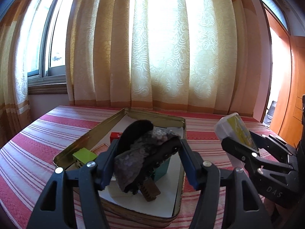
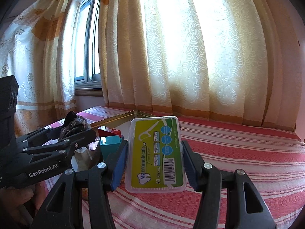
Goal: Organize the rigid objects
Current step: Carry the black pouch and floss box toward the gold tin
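Note:
My left gripper [image 1: 147, 153] is shut on a dark sequined hair clip [image 1: 144, 152], which hangs above the open gold tin [image 1: 87, 133]. Inside the tin lie a green block [image 1: 83, 155], a red block [image 1: 115, 136], a teal block [image 1: 162, 168] and a brown comb-like piece [image 1: 149, 190]. My right gripper [image 2: 152, 158] is shut on a clear floss-pick box with a yellow-green label [image 2: 155, 154], held flat above the striped tablecloth to the right of the tin. The same box [image 1: 236, 131] and right gripper [image 1: 242, 147] show in the left wrist view; the left gripper [image 2: 76, 133] and clip [image 2: 75, 125] show in the right.
A table with a red and white striped cloth [image 2: 238, 152] stands against a curtained window [image 1: 162, 47]. A wooden door [image 1: 289, 103] is at the far right. A hand [image 2: 17, 196] shows under the left gripper.

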The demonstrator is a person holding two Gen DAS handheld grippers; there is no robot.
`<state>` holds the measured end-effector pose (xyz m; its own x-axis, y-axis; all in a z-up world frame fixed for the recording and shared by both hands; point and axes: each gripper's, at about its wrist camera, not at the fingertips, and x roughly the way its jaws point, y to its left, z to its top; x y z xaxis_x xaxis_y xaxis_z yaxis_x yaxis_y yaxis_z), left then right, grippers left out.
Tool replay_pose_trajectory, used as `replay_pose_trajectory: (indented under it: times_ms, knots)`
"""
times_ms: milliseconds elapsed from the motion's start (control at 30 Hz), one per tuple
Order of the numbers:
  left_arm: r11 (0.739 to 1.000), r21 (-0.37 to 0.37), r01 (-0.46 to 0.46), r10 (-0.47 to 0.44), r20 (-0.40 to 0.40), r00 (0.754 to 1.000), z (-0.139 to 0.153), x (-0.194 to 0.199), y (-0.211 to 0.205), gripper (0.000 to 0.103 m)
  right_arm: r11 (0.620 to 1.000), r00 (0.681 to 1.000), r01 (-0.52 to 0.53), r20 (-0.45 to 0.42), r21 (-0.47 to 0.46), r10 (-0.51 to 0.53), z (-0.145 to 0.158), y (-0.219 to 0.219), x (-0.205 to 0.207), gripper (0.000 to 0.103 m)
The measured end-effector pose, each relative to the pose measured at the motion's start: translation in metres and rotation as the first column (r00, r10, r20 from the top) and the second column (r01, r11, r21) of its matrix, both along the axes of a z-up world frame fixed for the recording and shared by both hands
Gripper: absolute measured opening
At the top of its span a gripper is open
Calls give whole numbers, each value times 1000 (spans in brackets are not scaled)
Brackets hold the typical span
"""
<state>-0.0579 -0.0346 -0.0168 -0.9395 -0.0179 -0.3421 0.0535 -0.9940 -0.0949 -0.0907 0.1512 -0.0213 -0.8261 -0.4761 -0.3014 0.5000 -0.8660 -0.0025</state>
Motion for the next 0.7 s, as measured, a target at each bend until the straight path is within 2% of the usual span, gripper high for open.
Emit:
replay_pose_trajectory:
  times_ms: [700]
  knots:
    - [1000,23,-16,16,18,1000,1,-2,-23,62,999,999,-49,13,7,49,0,-23,1,57]
